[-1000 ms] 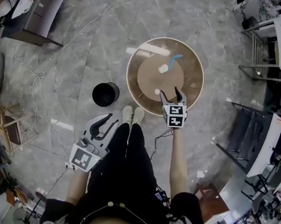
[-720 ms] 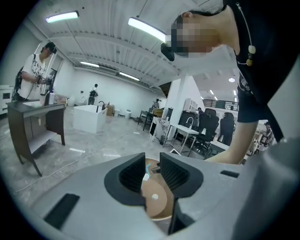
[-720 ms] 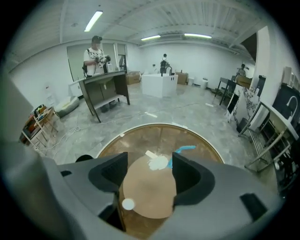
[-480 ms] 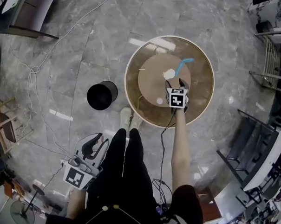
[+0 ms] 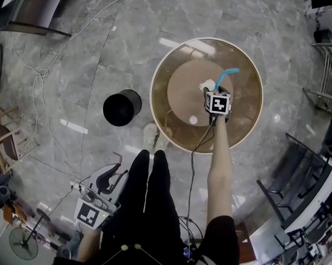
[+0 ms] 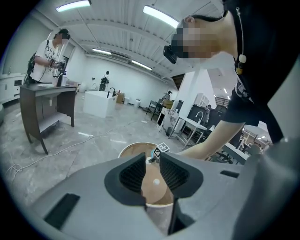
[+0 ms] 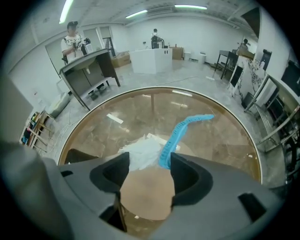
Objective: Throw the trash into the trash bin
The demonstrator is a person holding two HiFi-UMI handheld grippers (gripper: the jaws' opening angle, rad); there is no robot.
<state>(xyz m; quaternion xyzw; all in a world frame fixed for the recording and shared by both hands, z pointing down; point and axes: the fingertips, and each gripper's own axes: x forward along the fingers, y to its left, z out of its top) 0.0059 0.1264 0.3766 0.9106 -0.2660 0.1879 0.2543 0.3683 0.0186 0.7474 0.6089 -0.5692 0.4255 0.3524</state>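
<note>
Currently on file, item one: crumpled white paper [image 7: 140, 152], lying on the brown centre of the round glass table [image 5: 152, 101], with a blue ribbed strip [image 7: 180, 131] touching its right side.

Handling, by judgement: very light, soft, crushes freely, not fragile. It is likely to slip from a shallow pinch, so take it across the thickest bunch of the wad. The strip looks thin and bendy, possibly plastic; the warped view does not show what it is.

Item two: small white scrap [image 5: 193, 120], apart from the wad, nearer the person.

Destination: black trash bin [image 5: 122, 107], on the floor left of the table.

Right gripper [image 7: 147, 161]: jaws wide and closing, tips straddling the near edge of the paper, pads not yet pressing, nothing gripped.

Left gripper [image 6: 151, 161]: low beside the person's leg, jaws a narrow gap apart, empty.
</note>
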